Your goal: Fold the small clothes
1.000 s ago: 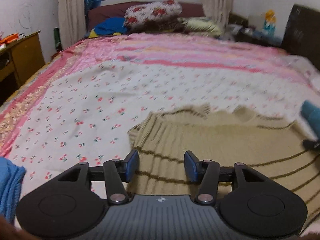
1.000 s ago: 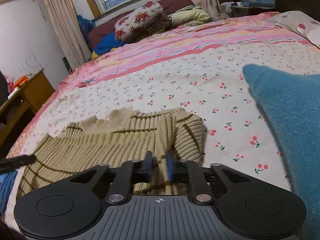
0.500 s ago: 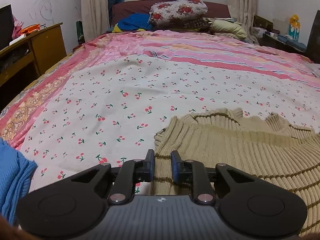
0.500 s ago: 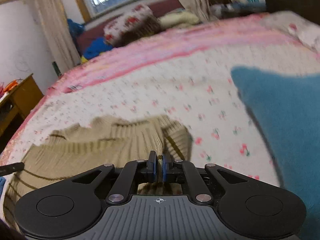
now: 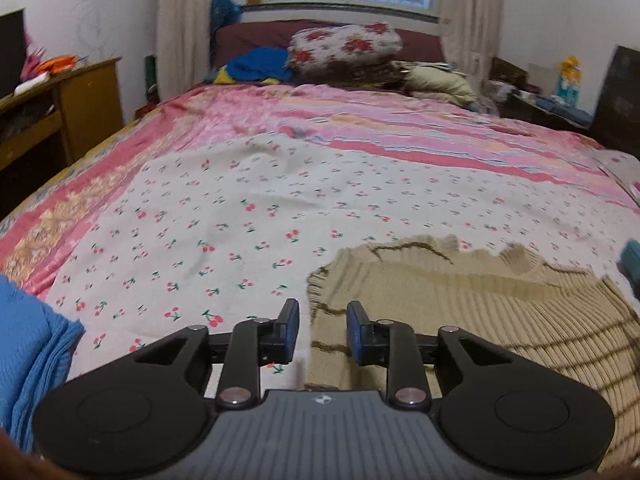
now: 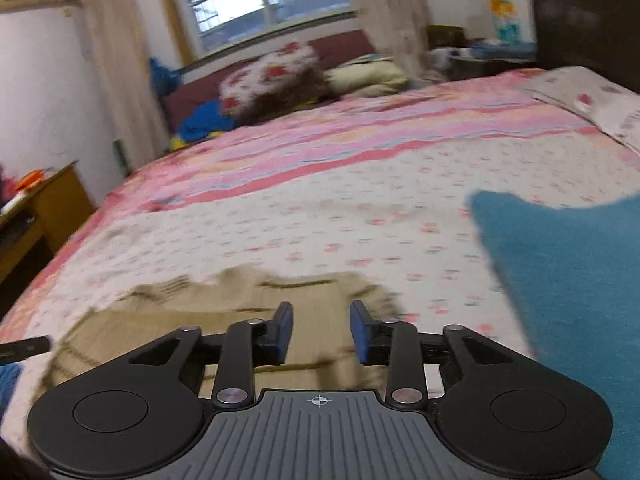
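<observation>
Both claws are letting go since a moment ago: my right claw (image 6: 321,330) and left claw (image 5: 322,330) are opening, gripping nothing, above the striped sweater (image 5: 472,320) lying on the bed (image 5: 280,200). It's seemingly partly folded; more folds remain.

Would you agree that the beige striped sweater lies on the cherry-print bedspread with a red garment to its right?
Not quite: the garment to the right of the beige striped sweater is teal blue, not red, as the right wrist view shows. The sweater does lie on the cherry-print bedspread.
</observation>
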### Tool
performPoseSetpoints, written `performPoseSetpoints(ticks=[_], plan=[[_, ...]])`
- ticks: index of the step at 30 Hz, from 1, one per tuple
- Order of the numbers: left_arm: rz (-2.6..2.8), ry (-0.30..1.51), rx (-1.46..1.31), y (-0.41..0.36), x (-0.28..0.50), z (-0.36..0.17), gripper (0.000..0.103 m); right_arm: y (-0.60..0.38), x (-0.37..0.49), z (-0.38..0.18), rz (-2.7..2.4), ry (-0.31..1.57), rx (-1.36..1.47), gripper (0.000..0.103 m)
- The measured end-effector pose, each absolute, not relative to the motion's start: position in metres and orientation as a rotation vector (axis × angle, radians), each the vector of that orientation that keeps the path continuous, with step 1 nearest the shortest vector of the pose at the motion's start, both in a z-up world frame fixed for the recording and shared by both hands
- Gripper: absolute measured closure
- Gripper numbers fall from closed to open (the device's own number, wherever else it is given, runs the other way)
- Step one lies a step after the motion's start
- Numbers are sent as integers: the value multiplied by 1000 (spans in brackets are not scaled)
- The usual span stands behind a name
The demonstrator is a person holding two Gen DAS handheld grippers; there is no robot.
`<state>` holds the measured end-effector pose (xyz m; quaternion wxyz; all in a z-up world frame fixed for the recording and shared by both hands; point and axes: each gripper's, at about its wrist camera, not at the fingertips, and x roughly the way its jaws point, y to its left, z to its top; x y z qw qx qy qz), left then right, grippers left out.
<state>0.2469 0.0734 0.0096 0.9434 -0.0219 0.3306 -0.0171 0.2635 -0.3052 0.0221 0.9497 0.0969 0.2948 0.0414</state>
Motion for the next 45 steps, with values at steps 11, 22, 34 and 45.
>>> performPoseSetpoints(ticks=[11,22,34,45], plan=[[-100,718,22,72,245,-16,54,-224,318,-19,169,829,41,71],[-59,636,-27,89,256,-3,82,-225,323,24,161,668,143,99],[-65,677,-104,105,249,-11,80,-222,336,-5,75,772,53,88],[-73,653,-163,117,224,-7,70,-143,337,-15,246,869,-46,61]])
